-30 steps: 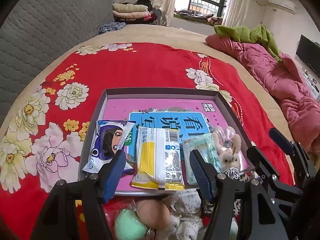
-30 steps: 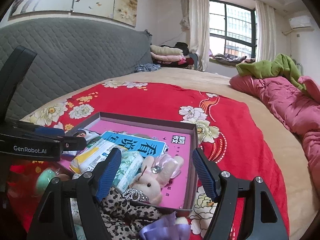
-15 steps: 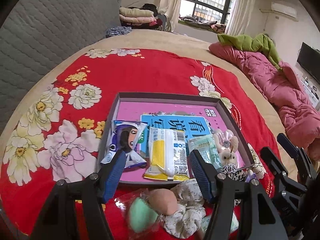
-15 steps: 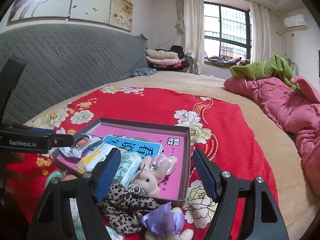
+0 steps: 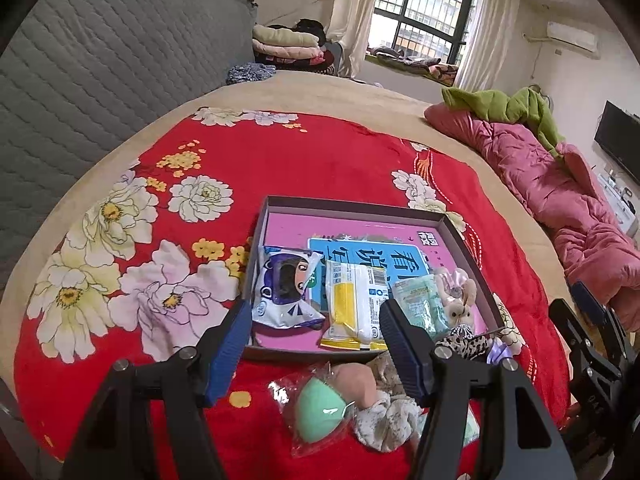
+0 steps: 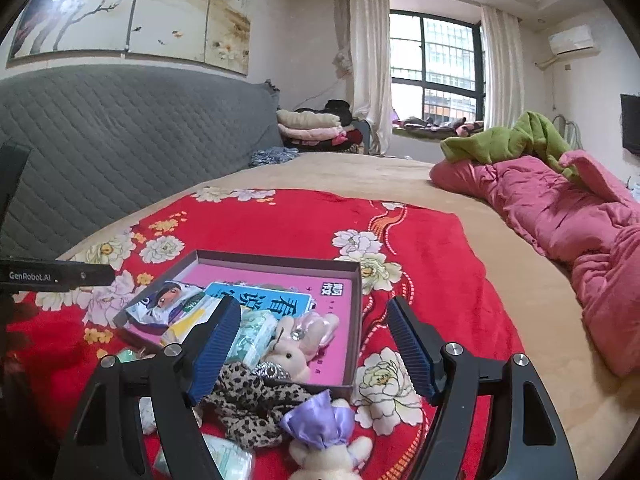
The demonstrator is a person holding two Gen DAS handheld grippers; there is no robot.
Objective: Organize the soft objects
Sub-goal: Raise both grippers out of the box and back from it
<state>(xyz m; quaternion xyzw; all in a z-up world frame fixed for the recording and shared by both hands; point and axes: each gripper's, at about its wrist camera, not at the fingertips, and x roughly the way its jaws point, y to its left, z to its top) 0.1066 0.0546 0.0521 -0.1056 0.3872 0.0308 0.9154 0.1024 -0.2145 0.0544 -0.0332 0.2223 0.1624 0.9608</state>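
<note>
A: Soft objects, item one: shallow box on the red floral blanket of the bed. Contents, left to right?

B: I log a cartoon-face packet, a yellow-and-white packet, a pale green packet, then a plush rabbit at the right wall, all lying on a blue book.

A: Outside the box?

B: Just in front of its near wall I see a clear bag with green and peach sponges, a pale floral scrunchie, a leopard-print scrunchie and a purple-bowed plush.

A: Tongs?

B: My left tongs are spread wide, holding nothing, above the near wall. My right tongs are likewise wide apart and hold nothing, over the box's right corner.
</note>
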